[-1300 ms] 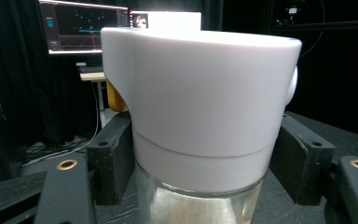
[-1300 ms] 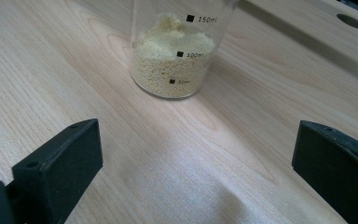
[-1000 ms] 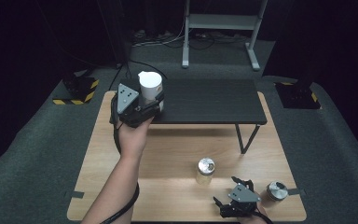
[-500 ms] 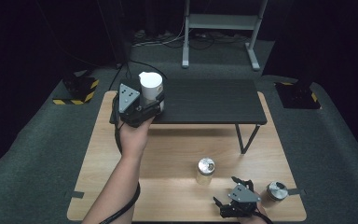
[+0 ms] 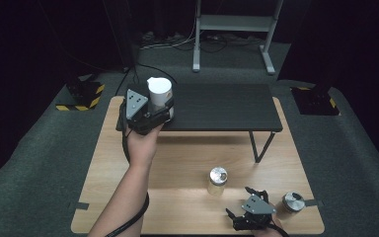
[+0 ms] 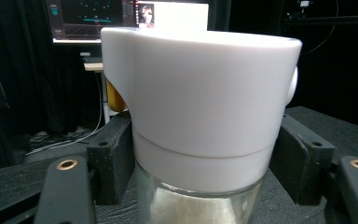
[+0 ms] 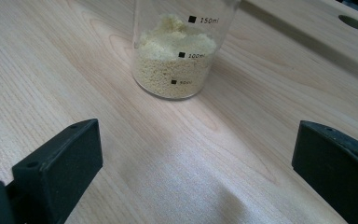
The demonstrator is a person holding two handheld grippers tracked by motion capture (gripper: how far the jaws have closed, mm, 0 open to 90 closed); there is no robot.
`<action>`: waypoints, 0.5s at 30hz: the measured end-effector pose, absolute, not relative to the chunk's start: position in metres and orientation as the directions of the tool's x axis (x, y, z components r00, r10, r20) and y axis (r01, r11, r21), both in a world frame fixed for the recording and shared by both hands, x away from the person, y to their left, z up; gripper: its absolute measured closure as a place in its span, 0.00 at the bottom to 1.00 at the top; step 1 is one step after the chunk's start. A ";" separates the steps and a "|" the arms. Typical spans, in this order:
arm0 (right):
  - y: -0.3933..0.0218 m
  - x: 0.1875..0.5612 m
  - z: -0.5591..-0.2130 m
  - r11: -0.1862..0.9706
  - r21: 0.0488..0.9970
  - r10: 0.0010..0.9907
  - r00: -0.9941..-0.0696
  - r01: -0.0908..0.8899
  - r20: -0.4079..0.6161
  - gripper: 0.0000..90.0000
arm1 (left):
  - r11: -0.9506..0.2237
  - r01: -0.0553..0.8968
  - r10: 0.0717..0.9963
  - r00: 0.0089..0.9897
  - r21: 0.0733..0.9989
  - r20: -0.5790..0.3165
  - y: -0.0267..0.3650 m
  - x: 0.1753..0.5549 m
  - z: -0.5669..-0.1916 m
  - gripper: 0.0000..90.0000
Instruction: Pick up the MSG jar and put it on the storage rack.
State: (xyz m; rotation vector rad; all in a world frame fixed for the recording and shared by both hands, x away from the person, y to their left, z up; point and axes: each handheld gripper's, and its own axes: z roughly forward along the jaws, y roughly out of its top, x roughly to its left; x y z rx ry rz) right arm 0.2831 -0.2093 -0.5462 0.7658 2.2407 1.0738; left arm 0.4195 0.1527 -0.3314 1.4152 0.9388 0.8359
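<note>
Looking down from high up at the wooden table (image 5: pixel 187 168). Very close to the white-topped jar (image 6: pixel 200 107). Low, near the grain jar (image 7: pixel 179 51), also seen from above (image 5: pixel 217 181).

A low shelf (image 5: pixel 217 106) stands on the far half of the wooden table (image 5: pixel 177 163). At its left end stands a lidded jar (image 5: pixel 160 94), clamped in the left gripper (image 5: pixel 150 111). On the near tabletop, a measuring jar (image 5: pixel 217 180) stands right of centre. The right gripper (image 5: pixel 251 215) lies nearer and to its right, well apart. A small tin (image 5: pixel 292 201) sits just right of that gripper.
</note>
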 end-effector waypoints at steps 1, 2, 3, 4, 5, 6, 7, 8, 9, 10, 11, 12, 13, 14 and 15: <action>-0.209 0.283 -0.546 0.523 0.812 0.683 -0.696 0.257 -0.220 0.01 | 0.009 0.071 0.907 0.419 0.997 -0.038 0.153 0.420 -0.332 0.34; -0.209 0.283 -0.546 0.523 0.812 0.684 -0.696 0.259 -0.218 0.01 | 0.010 0.071 0.907 0.419 0.997 -0.039 0.153 0.420 -0.332 0.34; -0.209 0.283 -0.546 0.524 0.812 0.684 -0.696 0.259 -0.219 0.01 | 0.009 0.071 0.908 0.417 0.997 -0.038 0.153 0.420 -0.332 0.34; -0.209 0.283 -0.546 0.523 0.812 0.684 -0.696 0.259 -0.218 0.01 | 0.010 0.073 0.908 0.416 0.997 -0.039 0.153 0.421 -0.333 0.34; -0.209 0.283 -0.546 0.522 0.813 0.684 -0.696 0.258 -0.218 0.01 | 0.011 0.076 0.908 0.417 0.997 -0.042 0.153 0.421 -0.333 0.34; -0.209 0.283 -0.546 0.522 0.813 0.684 -0.696 0.259 -0.218 0.01 | 0.012 0.077 0.908 0.417 0.997 -0.043 0.153 0.421 -0.334 0.34; -0.209 0.283 -0.546 0.523 0.813 0.683 -0.697 0.258 -0.219 0.01 | 0.016 0.076 0.908 0.417 0.997 -0.047 0.153 0.421 -0.334 0.34; -0.209 0.283 -0.546 0.523 0.812 0.683 -0.697 0.257 -0.219 0.01 | 0.018 0.075 0.907 0.417 0.997 -0.048 0.153 0.421 -0.334 0.34; -0.209 0.283 -0.546 0.523 0.812 0.683 -0.697 0.257 -0.219 0.01 | 0.019 0.075 0.907 0.418 0.997 -0.049 0.153 0.422 -0.334 0.34; -0.209 0.283 -0.546 0.523 0.812 0.683 -0.697 0.258 -0.219 0.01 | 0.020 0.076 0.907 0.417 0.997 -0.050 0.153 0.422 -0.334 0.34; -0.209 0.283 -0.546 0.523 0.812 0.683 -0.697 0.258 -0.219 0.01 | 0.021 0.076 0.907 0.417 0.997 -0.051 0.153 0.422 -0.334 0.34; -0.209 0.283 -0.546 0.524 0.812 0.683 -0.697 0.258 -0.219 0.01 | 0.022 0.077 0.907 0.417 0.997 -0.052 0.153 0.422 -0.334 0.34; -0.209 0.283 -0.546 0.524 0.812 0.683 -0.697 0.259 -0.218 0.01 | 0.021 0.077 0.907 0.417 0.997 -0.052 0.153 0.422 -0.334 0.34; -0.209 0.283 -0.546 0.523 0.812 0.683 -0.697 0.259 -0.218 0.01 | 0.021 0.077 0.907 0.417 0.997 -0.052 0.153 0.422 -0.334 0.34; -0.209 0.283 -0.546 0.522 0.813 0.683 -0.697 0.259 -0.217 0.01 | 0.020 0.077 0.907 0.417 0.997 -0.050 0.153 0.423 -0.334 0.34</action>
